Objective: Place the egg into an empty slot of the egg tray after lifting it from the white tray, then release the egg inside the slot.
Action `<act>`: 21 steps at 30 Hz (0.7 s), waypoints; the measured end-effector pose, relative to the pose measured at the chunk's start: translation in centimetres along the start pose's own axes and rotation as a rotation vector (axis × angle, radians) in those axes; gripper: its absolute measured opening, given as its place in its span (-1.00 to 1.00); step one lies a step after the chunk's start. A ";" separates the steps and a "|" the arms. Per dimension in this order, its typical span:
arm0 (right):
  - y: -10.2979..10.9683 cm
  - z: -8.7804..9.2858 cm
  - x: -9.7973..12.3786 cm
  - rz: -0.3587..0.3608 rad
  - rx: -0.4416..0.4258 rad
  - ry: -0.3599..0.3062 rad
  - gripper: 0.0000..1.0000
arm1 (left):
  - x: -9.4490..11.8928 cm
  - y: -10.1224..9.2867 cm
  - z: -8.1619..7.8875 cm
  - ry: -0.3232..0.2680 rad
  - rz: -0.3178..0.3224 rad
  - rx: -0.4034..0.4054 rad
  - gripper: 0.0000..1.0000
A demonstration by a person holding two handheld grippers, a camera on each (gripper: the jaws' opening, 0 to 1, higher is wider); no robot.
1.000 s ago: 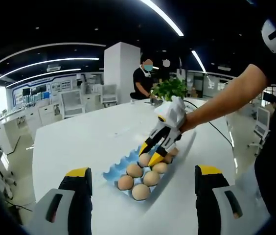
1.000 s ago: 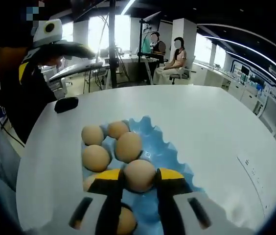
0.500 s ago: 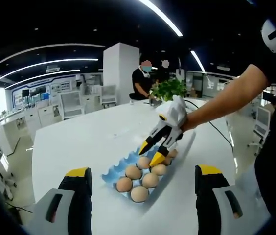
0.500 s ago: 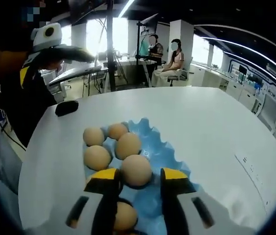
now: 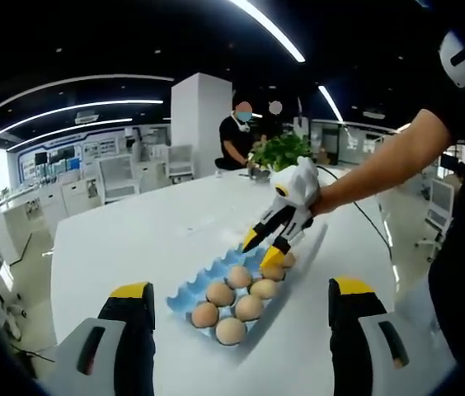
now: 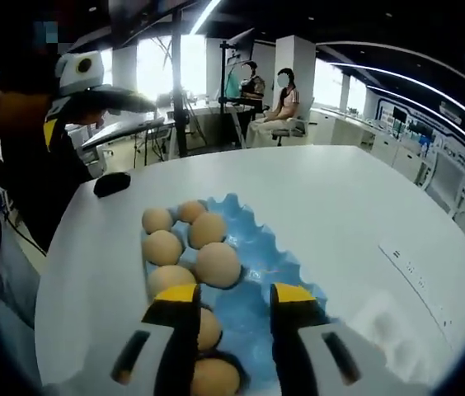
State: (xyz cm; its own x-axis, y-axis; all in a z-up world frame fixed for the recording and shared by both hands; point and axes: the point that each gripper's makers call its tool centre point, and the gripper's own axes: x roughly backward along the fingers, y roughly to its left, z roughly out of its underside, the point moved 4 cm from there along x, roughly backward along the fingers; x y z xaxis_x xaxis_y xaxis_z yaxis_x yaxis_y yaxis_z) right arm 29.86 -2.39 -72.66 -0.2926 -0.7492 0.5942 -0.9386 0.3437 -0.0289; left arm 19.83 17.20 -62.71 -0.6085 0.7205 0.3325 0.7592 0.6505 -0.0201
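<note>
The blue egg tray point(image 5: 190, 289) lies on the white table and holds several brown eggs. My right gripper point(image 5: 262, 247) hangs open just above the tray's far end with nothing in it. In the right gripper view, my right gripper point(image 6: 233, 295) stands open over the egg tray point(image 6: 275, 262). One egg point(image 6: 218, 264) rests in a slot just ahead of its yellow fingertips point(image 6: 176, 294), apart from them. A pale white tray point(image 5: 317, 241) runs along the far side of the egg tray. My left gripper point(image 5: 241, 289) is open near the table's front edge, short of the tray.
A black mouse-like object point(image 6: 111, 183) lies on the table left of the egg tray. A potted plant point(image 5: 283, 149) stands at the far edge. A person's arm point(image 5: 381, 165) reaches in from the right. People sit beyond the table. Bare tabletop point(image 6: 356, 214) spreads to the right.
My right gripper has opened and let go of the egg, which now sits in a tray slot. The gripper has drawn back and up from it. My left gripper has stayed put.
</note>
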 end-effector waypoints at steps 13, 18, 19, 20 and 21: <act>-2.1 2.6 4.0 0.075 -0.050 0.000 -0.31 | -0.7 -0.5 -0.1 0.001 0.019 -0.009 0.79; -3.2 3.7 5.9 0.111 -0.074 0.001 -0.31 | -0.9 -0.7 -0.2 0.002 0.025 -0.011 0.79; -3.5 4.0 6.3 0.119 -0.076 0.003 -0.31 | -1.0 -0.8 -0.2 0.003 0.025 -0.012 0.79; -3.6 4.2 6.6 0.124 -0.079 0.004 -0.31 | -1.0 -0.8 -0.2 0.003 0.025 -0.012 0.79; -3.8 4.5 6.9 0.130 -0.083 0.006 -0.32 | -1.1 -0.9 -0.3 0.003 0.025 -0.012 0.79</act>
State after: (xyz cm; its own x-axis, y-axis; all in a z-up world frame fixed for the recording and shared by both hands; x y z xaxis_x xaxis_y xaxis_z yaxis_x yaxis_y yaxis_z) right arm 30.60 -11.40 -72.02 -0.4092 -0.6924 0.5942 -0.8747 0.4830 -0.0394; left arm 19.83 15.76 -62.79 -0.5883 0.7361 0.3349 0.7773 0.6289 -0.0169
